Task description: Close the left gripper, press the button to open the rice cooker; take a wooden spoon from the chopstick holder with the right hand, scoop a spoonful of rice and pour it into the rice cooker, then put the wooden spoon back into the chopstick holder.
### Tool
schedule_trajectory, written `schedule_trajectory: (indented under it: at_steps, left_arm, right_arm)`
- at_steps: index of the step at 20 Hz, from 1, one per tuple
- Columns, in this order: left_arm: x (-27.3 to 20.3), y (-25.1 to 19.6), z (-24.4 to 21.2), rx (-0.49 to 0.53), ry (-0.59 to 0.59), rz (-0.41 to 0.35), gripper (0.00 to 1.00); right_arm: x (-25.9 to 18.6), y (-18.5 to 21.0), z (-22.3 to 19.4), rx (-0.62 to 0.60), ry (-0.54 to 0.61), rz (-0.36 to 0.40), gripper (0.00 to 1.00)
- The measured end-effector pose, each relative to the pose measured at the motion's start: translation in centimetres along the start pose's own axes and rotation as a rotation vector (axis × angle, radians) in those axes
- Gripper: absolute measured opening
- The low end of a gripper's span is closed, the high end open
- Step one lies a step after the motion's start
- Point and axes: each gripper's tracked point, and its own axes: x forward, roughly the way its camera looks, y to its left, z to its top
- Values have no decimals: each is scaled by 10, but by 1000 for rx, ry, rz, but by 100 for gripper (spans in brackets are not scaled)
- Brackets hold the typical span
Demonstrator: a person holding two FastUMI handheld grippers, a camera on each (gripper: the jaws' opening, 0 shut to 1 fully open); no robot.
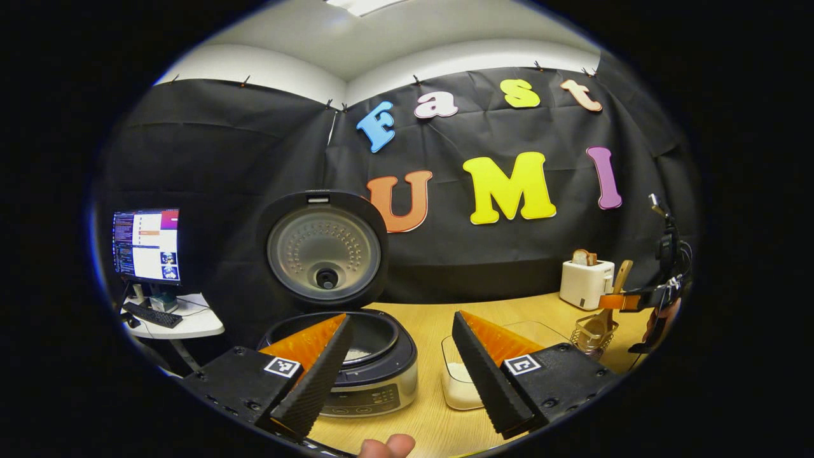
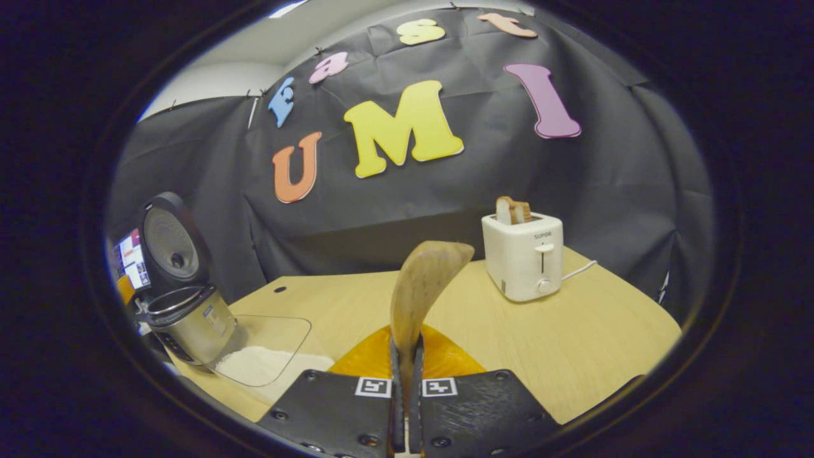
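Observation:
The rice cooker (image 1: 369,375) stands with its lid (image 1: 324,254) raised and its pot uncovered. My left gripper (image 1: 400,375) is open just in front of it, holding nothing. A clear container of rice (image 1: 458,381) sits right of the cooker. At the far right, the right gripper (image 1: 626,300) grips the wooden spoon (image 1: 622,270), whose lower end reaches into the wire chopstick holder (image 1: 590,337). In the right gripper view, my right gripper (image 2: 407,362) is shut on the wooden spoon (image 2: 426,280), which rises between the fingers. The cooker (image 2: 187,324) and rice container (image 2: 261,362) lie to the left.
A white toaster (image 1: 585,283) (image 2: 524,254) with bread stands at the back right of the wooden table (image 2: 572,343). A monitor (image 1: 147,245) and keyboard sit on a small white side table at the left. A thumb (image 1: 388,445) shows at the bottom edge.

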Motion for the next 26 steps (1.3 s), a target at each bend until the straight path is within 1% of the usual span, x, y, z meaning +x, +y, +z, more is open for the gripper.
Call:
schedule_trajectory:
  at_steps: [3, 5, 7, 9, 11, 13, 16, 20, 21, 22, 24, 26]
  left_arm:
    - [0, 3, -2, -24, 11, -8, 100]
    - [-2, 4, -5, -38, 26, -24, 100]
    - [-5, 10, -4, -32, 30, -25, 100]
    - [-6, 18, -1, -24, 21, -15, 100]
    - [-8, 26, 1, -27, 15, -7, 100]
    - [-11, 35, 2, -15, 15, -7, 100]
    - [-13, 48, 0, 19, 20, 6, 100]
    - [-11, 47, -2, 23, 16, -21, 100]
    - [-11, 45, -3, 22, 17, -28, 100]
    - [-11, 44, -3, 24, 20, -37, 100]
    - [-10, 45, -5, 33, 21, -41, 100]
    - [-10, 50, -6, 25, 24, -35, 100]
  right_arm:
    - [-10, 12, 29, 1, -41, 8, 3]
    - [-16, 25, 50, -34, -69, 11, 3]
    - [-20, 50, 70, -74, -101, 37, 3]
    - [-22, 86, 83, -106, -123, 87, 3]
    - [-16, 124, 83, -129, -115, 146, 3]
    - [-5, 157, 70, -171, -80, 183, 3]
    - [10, 192, 32, -217, 12, 210, 3]
    - [23, 204, -21, -362, 131, 162, 3]
    - [24, 202, -26, -395, 135, 139, 1]
    - [25, 200, -31, -437, 127, 108, 5]
    - [30, 195, -41, -538, 121, 42, 3]
    - [32, 198, -52, -562, 124, 29, 2]
